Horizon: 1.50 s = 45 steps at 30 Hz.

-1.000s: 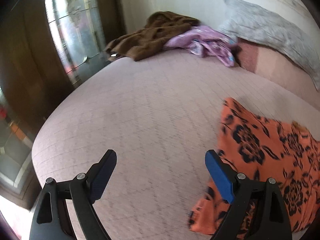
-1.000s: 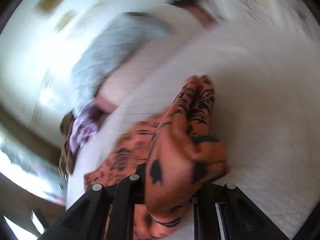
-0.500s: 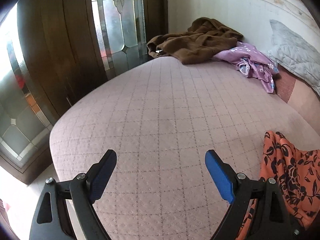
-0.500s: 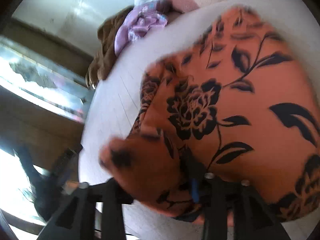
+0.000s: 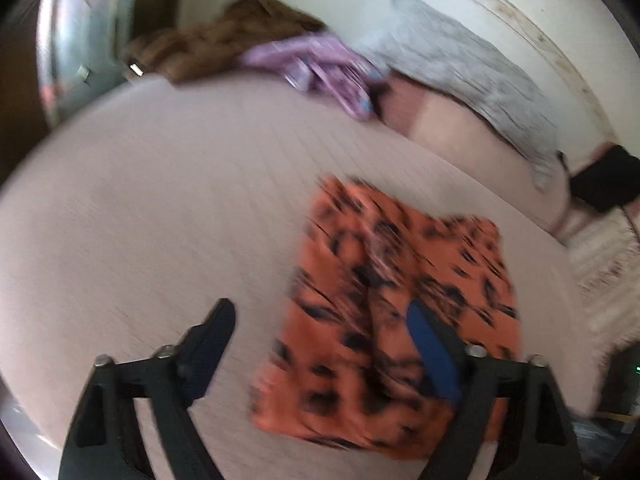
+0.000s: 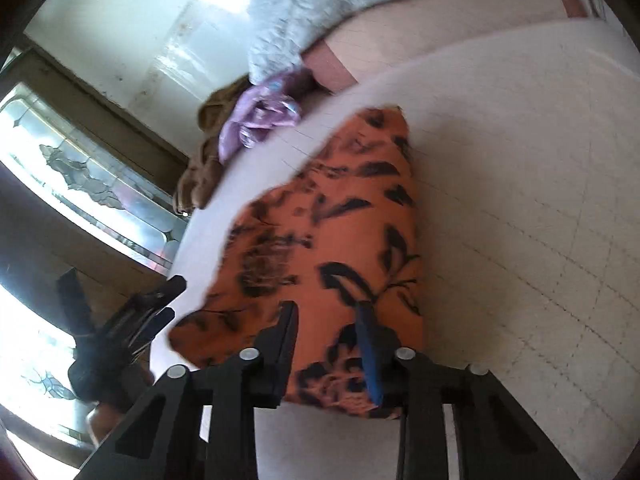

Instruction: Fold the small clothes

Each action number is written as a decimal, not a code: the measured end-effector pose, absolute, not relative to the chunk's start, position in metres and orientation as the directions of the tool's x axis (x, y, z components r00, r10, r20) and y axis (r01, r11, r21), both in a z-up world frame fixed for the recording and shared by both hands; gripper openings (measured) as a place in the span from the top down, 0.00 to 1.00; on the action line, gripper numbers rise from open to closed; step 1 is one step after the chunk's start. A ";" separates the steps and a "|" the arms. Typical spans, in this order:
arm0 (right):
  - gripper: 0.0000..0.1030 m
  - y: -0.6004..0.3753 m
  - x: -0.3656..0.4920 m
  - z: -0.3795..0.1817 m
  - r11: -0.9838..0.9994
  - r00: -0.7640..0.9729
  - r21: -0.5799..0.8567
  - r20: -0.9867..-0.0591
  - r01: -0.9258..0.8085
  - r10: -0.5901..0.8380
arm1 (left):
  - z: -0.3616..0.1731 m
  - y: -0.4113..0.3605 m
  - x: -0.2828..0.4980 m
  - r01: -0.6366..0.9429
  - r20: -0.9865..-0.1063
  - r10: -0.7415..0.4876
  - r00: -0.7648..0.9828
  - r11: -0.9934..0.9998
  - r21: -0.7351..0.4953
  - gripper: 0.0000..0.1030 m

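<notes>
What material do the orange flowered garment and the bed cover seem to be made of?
The orange flowered garment looks like a thin, soft woven fabric with a matt finish: it lies flat and limp, and the black flowers look printed. The bed cover looks like a padded quilted textile, pale pink and matt: stitched lines form a grid of squares. The exact fibre of either cannot be told.

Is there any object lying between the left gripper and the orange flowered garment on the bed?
Nothing visible does. The left gripper hangs open right at the orange flowered garment, which lies on the pink bedspread. The brown and purple clothes sit far off by the pillow.
</notes>
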State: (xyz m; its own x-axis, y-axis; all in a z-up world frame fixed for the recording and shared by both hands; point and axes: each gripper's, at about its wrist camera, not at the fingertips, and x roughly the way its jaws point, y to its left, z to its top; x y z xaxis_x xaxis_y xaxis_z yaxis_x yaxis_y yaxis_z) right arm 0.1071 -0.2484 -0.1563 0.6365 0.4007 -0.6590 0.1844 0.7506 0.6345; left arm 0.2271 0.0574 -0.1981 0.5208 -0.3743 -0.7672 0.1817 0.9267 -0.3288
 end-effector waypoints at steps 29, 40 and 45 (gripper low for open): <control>0.77 -0.188 0.327 -0.197 0.782 0.368 0.590 -0.785 0.200 0.498 | -0.210 0.031 0.224 0.281 -0.790 -0.295 0.538 0.946 -0.162 0.92; 0.75 -0.228 0.215 -0.147 0.786 0.457 0.609 -0.731 0.105 0.506 | -0.211 0.026 0.218 0.281 -0.786 -0.260 0.562 0.953 -0.115 0.92; 0.73 -0.224 0.145 -0.150 0.823 0.463 0.567 -0.741 0.040 0.487 | -0.212 0.023 0.218 0.280 -0.787 -0.242 0.568 0.956 -0.091 0.92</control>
State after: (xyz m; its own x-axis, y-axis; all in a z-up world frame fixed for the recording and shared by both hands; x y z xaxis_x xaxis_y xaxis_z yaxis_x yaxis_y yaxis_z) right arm 0.1449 -0.2238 -0.1505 0.4626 0.4874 -0.7406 0.0405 0.8229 0.5668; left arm 0.2177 0.0230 -0.2120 0.5683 -0.2415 -0.7866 0.2804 0.9556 -0.0908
